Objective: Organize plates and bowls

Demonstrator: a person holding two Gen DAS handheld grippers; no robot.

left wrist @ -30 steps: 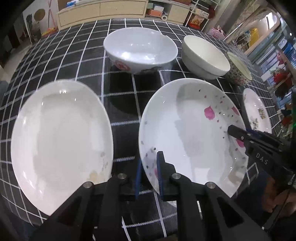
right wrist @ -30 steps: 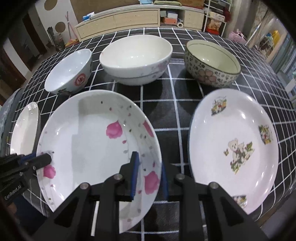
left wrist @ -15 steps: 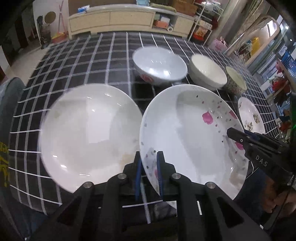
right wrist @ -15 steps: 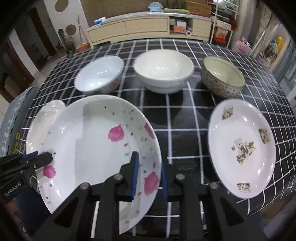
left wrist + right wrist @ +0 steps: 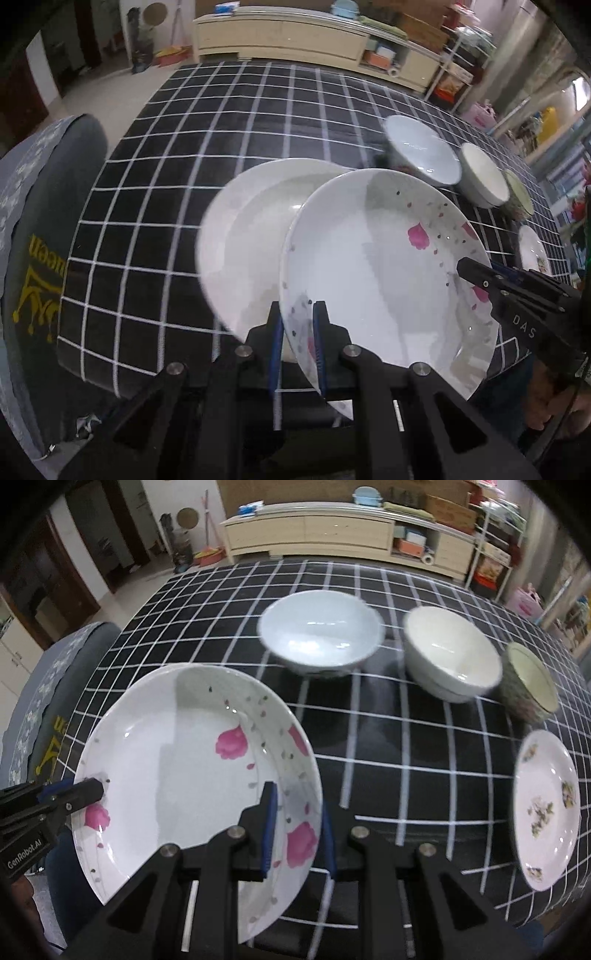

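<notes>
**Both claws gripping the pink-flowered plate above the checked tabletop**

The left claw (image 5: 297,343) is pinching the near rim of the flowered plate (image 5: 376,266), its blue-padded fingers closed down to the thickness of the rim. The right claw (image 5: 297,829) is clamping the opposite rim in the same way, so the plate is hanging between the two, tilted and clear of the tabletop (image 5: 229,122). The plate is showing as white and glossy, shallow with a broad well, scattered with pink rose blooms and small grey petal specks along its border. In the left wrist view it is overlapping the right part of a plain white plate (image 5: 243,240), which is lying on the black cloth with its white grid lines. Beyond, three bowls are standing in a row: a pale white bowl (image 5: 319,631), a cream bowl (image 5: 450,651) and a patterned bowl (image 5: 530,681) with a greenish inside. A cartoon-print plate (image 5: 546,805) is lying near the tabletop's right edge, well apart from the held plate.
</notes>
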